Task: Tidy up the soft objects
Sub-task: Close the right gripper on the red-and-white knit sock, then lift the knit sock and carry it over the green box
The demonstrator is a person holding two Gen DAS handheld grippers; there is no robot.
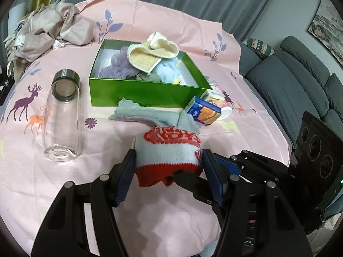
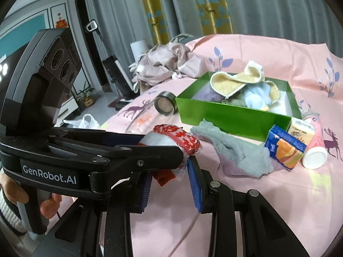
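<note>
A red and pale blue knitted piece [image 1: 169, 150] hangs just above the pink tablecloth [image 1: 64, 182]. My left gripper [image 1: 169, 153] is shut on it, with a pad pressed against each side. My right gripper [image 2: 169, 169] comes in from the right and is shut on the piece's red cuff [image 2: 164, 176]; one black finger [image 1: 188, 182] reaches under that cuff. Behind it a grey fluffy cloth [image 1: 150, 113] lies before the green box [image 1: 148, 94]. In the box lie a beige mitt [image 1: 150, 55], a purple cloth [image 1: 120, 64] and a pale blue cloth [image 1: 165, 70].
A clear glass bottle [image 1: 62, 115] lies on its side at the left. A blue and orange carton [image 1: 203, 111], a beige packet [image 1: 214, 98] and a pink bottle [image 2: 315, 147] crowd the box's right corner. Crumpled fabric [image 1: 47, 30] is piled far left. A grey sofa [image 1: 289, 81] stands beyond the table.
</note>
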